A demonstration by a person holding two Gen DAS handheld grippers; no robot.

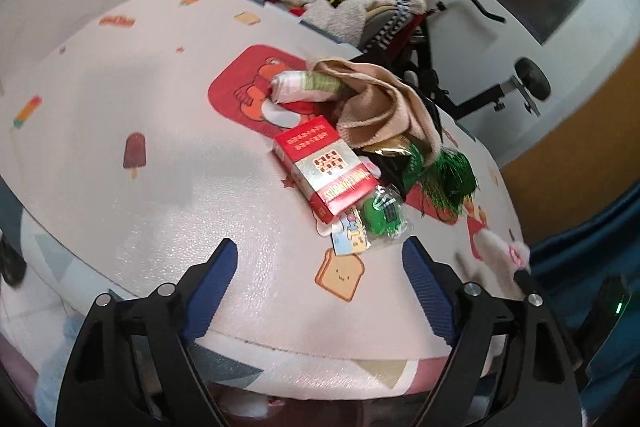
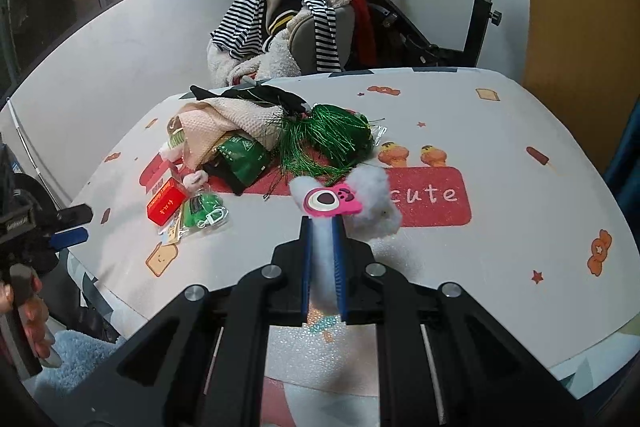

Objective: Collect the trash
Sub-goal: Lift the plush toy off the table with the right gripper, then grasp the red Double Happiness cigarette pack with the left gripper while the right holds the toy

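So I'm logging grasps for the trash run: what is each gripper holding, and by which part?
Right gripper: shut on the white fluffy toy, near its pink bear face. Left gripper: open, nothing held.

The box (image 1: 326, 171) lies on the mat (image 1: 160, 131), towel (image 1: 384, 107) behind it, wrapped packet (image 1: 384, 213) in front.
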